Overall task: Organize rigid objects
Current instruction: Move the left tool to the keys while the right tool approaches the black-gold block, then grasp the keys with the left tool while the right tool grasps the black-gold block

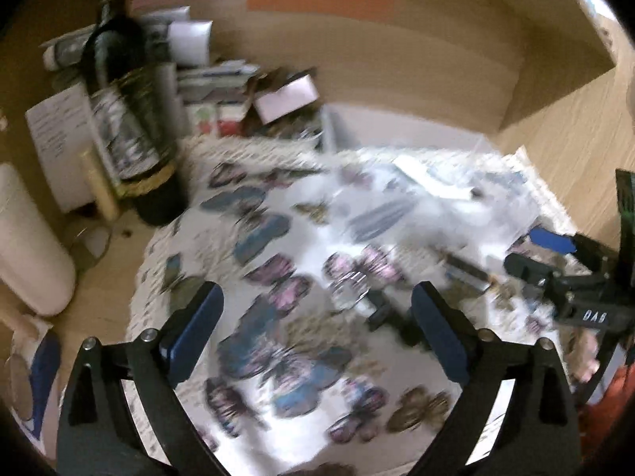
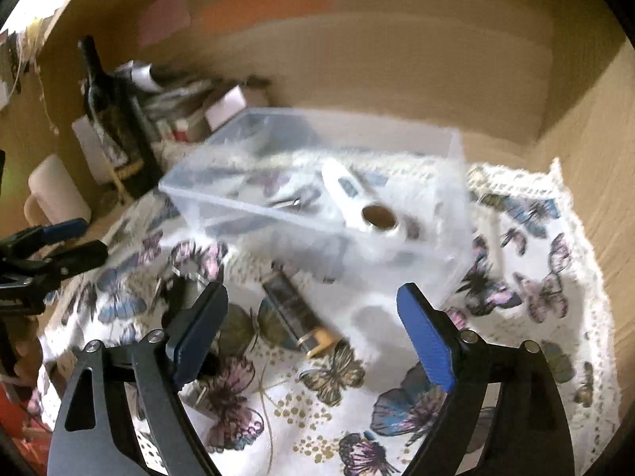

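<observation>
Two grippers are held wide open over a butterfly cloth (image 2: 397, 416).

The left gripper (image 1: 317, 329) is seen with its fingers far apart and nothing between them. The right gripper (image 2: 313, 333) is spread open too, and nothing is pinched. A clear plastic box (image 2: 317, 182) is set on the cloth, with a white stick-shaped thing (image 2: 349, 190) lying inside it. A dark flat bar with a gold end (image 2: 297, 313) is left on the cloth just in front of the box. A dark bottle (image 2: 115, 119) is stood behind, to the left.
</observation>
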Available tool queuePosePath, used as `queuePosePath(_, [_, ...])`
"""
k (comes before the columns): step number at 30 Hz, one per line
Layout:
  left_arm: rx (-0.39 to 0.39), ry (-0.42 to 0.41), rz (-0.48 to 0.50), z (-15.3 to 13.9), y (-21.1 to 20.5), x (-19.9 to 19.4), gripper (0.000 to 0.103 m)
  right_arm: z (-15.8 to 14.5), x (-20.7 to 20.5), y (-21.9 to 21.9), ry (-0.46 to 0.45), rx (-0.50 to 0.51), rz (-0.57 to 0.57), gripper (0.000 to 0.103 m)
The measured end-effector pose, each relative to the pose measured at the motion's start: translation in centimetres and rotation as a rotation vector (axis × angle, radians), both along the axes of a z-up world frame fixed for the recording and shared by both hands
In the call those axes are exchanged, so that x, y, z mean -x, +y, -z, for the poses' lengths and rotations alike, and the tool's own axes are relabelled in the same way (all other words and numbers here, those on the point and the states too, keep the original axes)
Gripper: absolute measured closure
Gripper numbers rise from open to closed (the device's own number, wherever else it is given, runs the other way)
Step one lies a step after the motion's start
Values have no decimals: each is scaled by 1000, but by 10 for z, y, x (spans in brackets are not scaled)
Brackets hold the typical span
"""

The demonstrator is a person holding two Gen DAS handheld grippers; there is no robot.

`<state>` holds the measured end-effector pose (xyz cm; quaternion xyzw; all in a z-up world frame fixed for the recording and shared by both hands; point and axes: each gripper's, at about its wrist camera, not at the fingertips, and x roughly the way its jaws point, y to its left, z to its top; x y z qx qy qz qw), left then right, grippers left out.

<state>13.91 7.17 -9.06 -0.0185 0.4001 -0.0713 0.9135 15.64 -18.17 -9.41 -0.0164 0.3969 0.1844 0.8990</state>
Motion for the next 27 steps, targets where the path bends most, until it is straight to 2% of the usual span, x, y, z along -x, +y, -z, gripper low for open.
queuePosePath(3, [8, 76, -12, 17, 8, -5, 6, 14, -6, 9, 42, 27, -32, 19])
queuePosePath(4, [11, 92, -14, 21, 9, -5, 7, 18, -8, 13, 52, 45, -40, 23])
queuePosePath(6, [36, 141, -12, 33, 12, -10, 16, 25, -12, 19, 77, 60, -60, 29])
queuePosePath(8, [50, 189, 0, 41, 11, -15, 31, 29, -14, 22, 91, 64, -72, 35])
queuePosePath(10, [62, 222, 7, 48, 11, -20, 41, 31, -16, 25, 101, 79, -80, 41])
queuePosePath(16, [57, 224, 60, 46, -4, -29, 51, 33, -22, 35, 100, 96, -117, 51])
queuePosePath(19, [27, 244, 83, 50, -14, -36, 58, 37, -26, 43, 117, 129, -135, 55])
queuePosePath(23, [-2, 244, 84, 53, -21, -43, 59, 41, -29, 46, 131, 135, -145, 57])
queuePosePath(24, [-2, 244, 81, 53, -23, -44, 59, 40, -30, 45, 129, 128, -141, 60])
queuePosePath(25, [-4, 244, 82, 53, -24, -46, 60, 40, -31, 44, 133, 121, -140, 67])
queuePosePath(27, [-24, 240, 95, 54, -30, -48, 64, 40, -33, 42, 138, 104, -131, 73])
